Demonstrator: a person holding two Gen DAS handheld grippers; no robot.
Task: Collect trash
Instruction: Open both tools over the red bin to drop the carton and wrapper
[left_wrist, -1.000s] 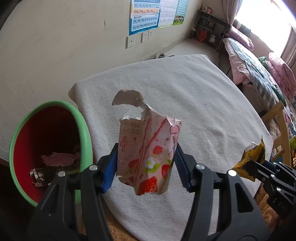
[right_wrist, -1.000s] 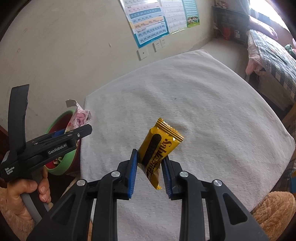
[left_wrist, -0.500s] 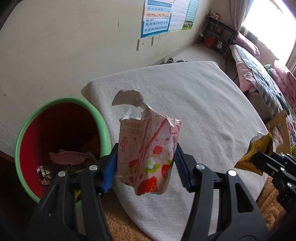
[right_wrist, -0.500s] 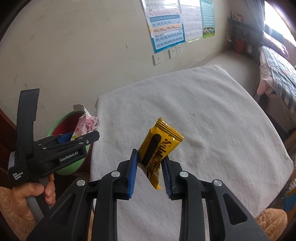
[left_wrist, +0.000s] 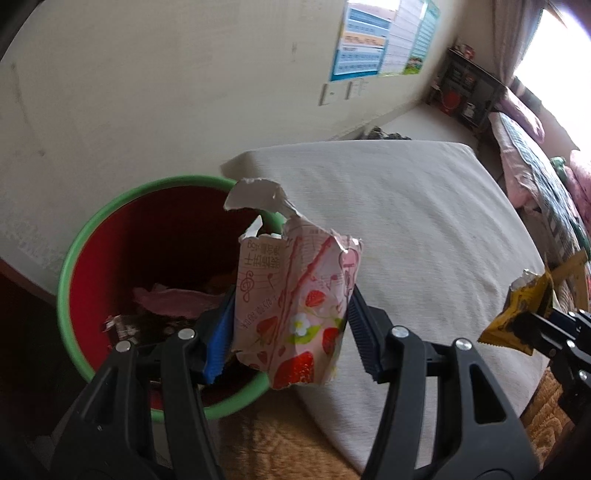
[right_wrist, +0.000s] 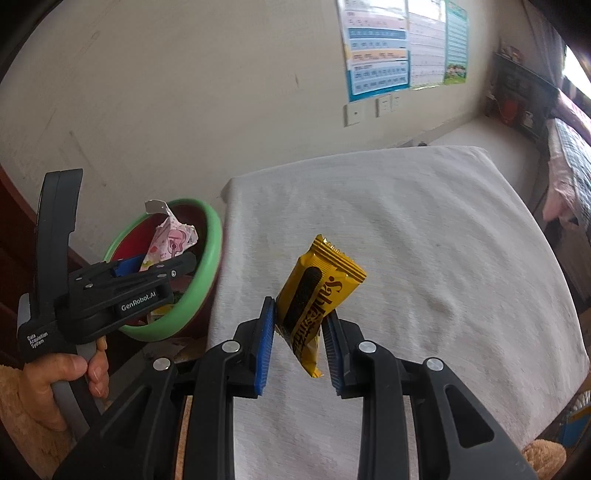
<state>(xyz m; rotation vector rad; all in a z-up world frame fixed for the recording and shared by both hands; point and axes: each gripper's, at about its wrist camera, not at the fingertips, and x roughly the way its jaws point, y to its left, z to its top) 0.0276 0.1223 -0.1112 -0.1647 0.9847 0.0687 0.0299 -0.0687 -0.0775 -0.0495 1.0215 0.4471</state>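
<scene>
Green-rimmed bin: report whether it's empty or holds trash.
Holds trash: the bin has a pink wrapper and dark scraps at its bottom.

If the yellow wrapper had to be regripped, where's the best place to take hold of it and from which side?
Probably across the flat middle of the yellow wrapper, pads on its two broad faces, coming from below as the right gripper does now. It is thin and stands tilted, so its faces give the pads the most surface. The crimped ends look too narrow, and the present hold sits low, near the bottom crimp.
</scene>
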